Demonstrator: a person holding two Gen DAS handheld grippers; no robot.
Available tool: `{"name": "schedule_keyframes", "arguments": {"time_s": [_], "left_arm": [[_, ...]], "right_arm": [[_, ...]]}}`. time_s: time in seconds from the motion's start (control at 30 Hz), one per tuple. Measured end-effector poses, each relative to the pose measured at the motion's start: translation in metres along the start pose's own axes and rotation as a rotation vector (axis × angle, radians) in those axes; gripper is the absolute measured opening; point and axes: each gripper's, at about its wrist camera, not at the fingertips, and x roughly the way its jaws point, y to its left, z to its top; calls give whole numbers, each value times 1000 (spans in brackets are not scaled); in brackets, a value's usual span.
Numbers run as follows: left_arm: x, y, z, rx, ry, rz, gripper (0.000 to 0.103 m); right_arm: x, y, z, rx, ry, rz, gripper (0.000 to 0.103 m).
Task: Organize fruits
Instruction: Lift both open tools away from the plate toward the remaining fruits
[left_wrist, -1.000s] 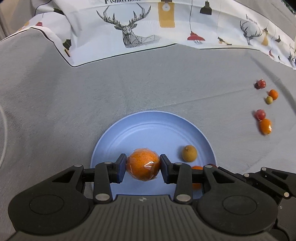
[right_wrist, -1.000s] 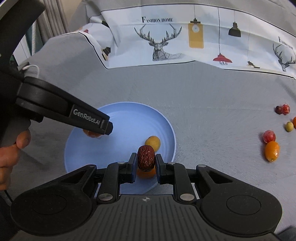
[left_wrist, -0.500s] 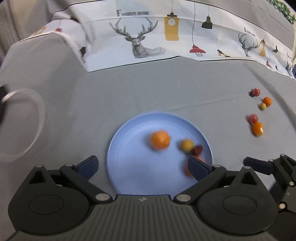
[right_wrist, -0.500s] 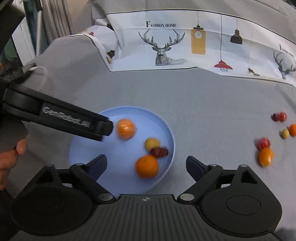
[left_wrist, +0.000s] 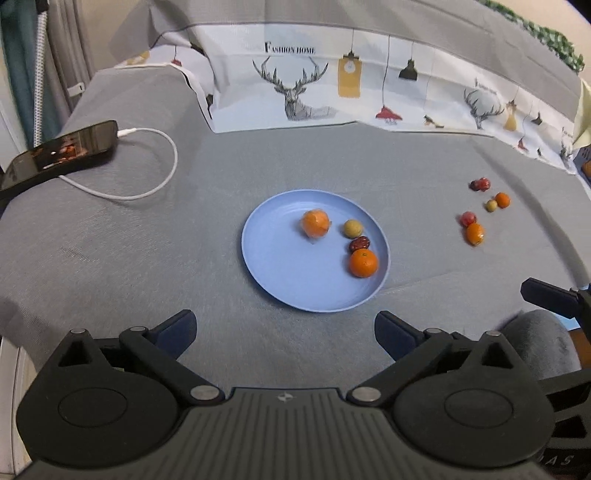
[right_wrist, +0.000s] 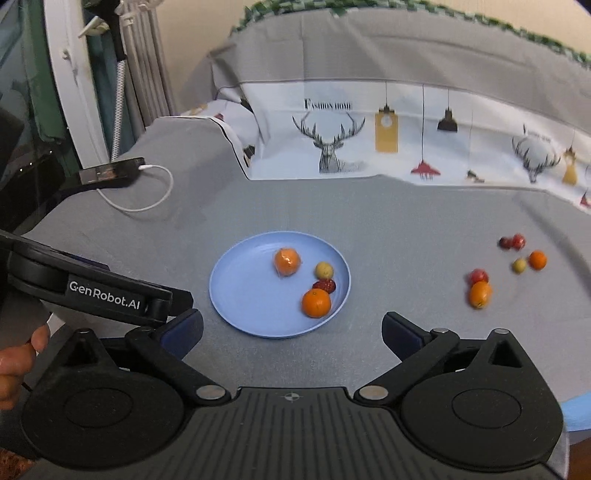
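**Four fruits on the plate, both grippers empty**

We see the blue plate (left_wrist: 266, 266) on the grey table (left_wrist: 184, 229), holding a wrapped orange (left_wrist: 315, 222), a yellowish fruit (left_wrist: 352, 228), a red date (left_wrist: 359, 243) and a bare orange (left_wrist: 363, 263). Our left gripper (left_wrist: 284, 334) and right gripper (right_wrist: 291, 332) hover near the plate, jaws spread wide, gripping nothing. Five more small fruits (right_wrist: 479, 293) lie well apart to the right. A phone (left_wrist: 62, 147) with a white cable (left_wrist: 162, 177) sits far left.
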Motion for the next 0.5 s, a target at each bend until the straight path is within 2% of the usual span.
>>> {"name": "schedule_keyframes", "arguments": {"time_s": [0.5], "left_arm": [[-56, -4, -24, -12, -103, 13, 102]], "right_arm": [[-52, 11, -10, -41, -103, -18, 102]]}}
